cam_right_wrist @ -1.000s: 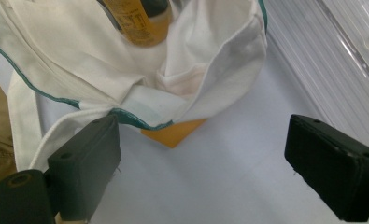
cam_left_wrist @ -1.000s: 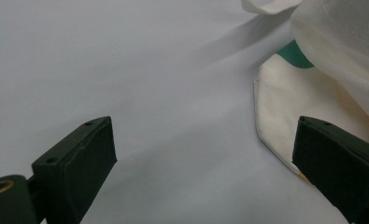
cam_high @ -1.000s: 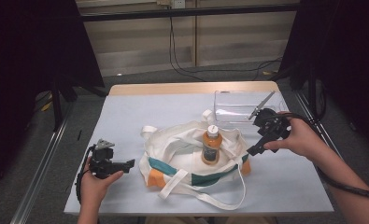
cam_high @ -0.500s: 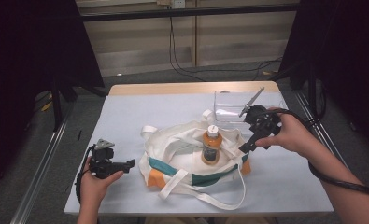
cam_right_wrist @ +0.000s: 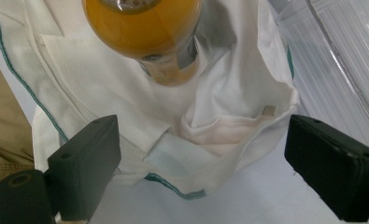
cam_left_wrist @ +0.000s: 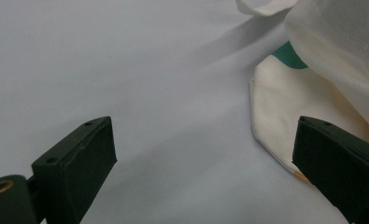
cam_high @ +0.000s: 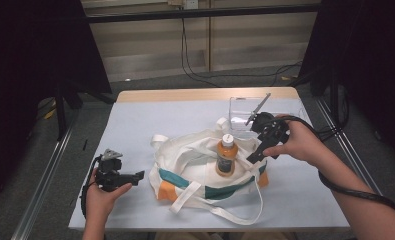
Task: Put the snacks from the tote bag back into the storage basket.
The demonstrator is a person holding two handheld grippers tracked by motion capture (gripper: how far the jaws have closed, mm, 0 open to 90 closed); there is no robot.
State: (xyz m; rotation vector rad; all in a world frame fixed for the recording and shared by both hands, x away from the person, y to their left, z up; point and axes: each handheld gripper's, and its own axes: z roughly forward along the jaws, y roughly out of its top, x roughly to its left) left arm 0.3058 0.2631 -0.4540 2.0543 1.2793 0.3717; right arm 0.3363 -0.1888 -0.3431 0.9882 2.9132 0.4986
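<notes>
The right tool point(cam_high: 257, 152) has its jaws spread wide, gripping nothing, poised just over the rim of the cream cloth tote bag with teal and orange bands point(cam_high: 205, 172). An upright orange plastic bottle with a white cap point(cam_high: 225, 155) stands beside it. The left tool point(cam_high: 135, 175) is likewise spread and empty, low over the pale tabletop point(cam_high: 160, 120), the bag just ahead.

High view overhead facing forward, gripper views close, sharing bag point(cam_high: 205, 165)
</notes>
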